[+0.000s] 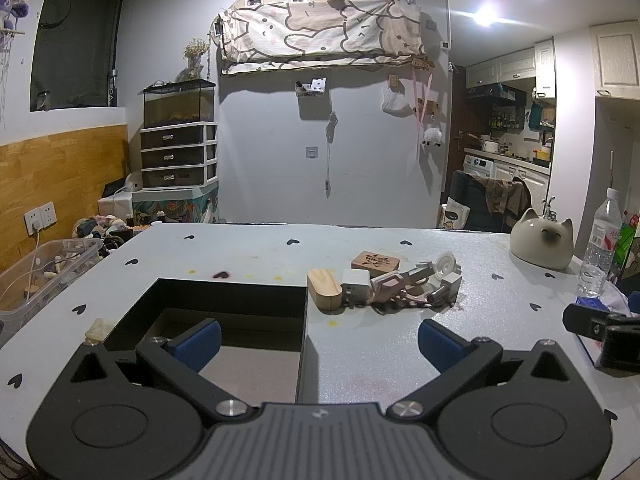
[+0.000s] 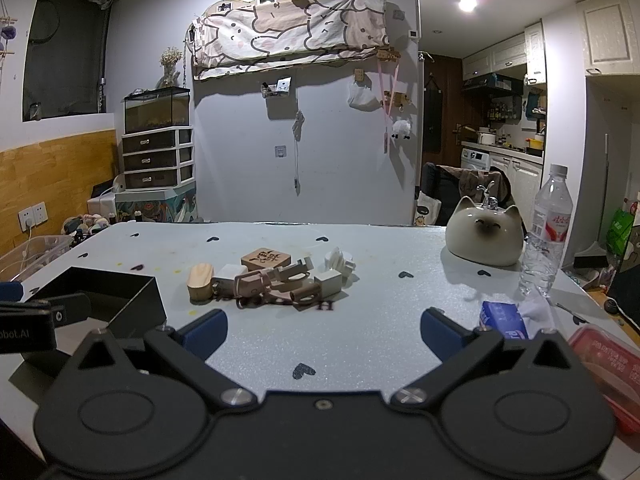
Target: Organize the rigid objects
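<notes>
Both tools idle above the pale heart-print tabletop (image 2: 360, 320). My left gripper (image 1: 320, 340) has its jaws spread wide with nothing between them, hanging over the near edge of the open black rectangular box (image 1: 224, 320); my right gripper (image 2: 324, 332) is likewise spread and empty. The box looks empty. The cluster of small rigid objects (image 2: 272, 280) lies mid-table, just right of the box. Rounded pale wooden block (image 2: 201, 280) sits nearest the box: I judge it light, stiff and smooth, best pinched across its flat long sides. Engraved square wooden tile (image 2: 266, 259) lies flat, so harder to get under. White cube charger (image 2: 329, 283): hard, slick plastic; squeeze its opposite faces squarely.
</notes>
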The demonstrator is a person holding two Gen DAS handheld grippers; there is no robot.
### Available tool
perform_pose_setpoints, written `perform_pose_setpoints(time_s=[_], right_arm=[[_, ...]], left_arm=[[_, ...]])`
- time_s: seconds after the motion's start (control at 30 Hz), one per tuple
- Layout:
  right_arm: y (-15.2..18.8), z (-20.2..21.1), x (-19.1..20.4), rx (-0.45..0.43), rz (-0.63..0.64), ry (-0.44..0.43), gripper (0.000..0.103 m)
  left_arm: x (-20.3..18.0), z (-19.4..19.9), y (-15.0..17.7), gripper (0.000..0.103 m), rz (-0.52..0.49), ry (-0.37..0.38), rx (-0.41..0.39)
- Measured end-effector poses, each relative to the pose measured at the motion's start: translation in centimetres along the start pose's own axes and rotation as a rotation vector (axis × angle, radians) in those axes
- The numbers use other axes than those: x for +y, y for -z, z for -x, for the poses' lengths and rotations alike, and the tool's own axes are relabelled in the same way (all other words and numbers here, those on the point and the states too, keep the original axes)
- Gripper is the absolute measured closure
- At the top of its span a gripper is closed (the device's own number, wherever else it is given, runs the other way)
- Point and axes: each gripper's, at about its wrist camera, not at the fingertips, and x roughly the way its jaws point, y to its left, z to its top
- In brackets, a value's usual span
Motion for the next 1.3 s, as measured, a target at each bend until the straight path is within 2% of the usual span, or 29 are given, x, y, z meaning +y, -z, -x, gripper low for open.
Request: perform_pose_setpoints(time_s=[1.3], right_arm=[[0.14, 0.15, 0.02, -0.007, 0.005, -0.008, 0.0]], left_arm=[[-0.01, 0.7, -0.33, 0.0, -0.005, 0.012, -0.013]])
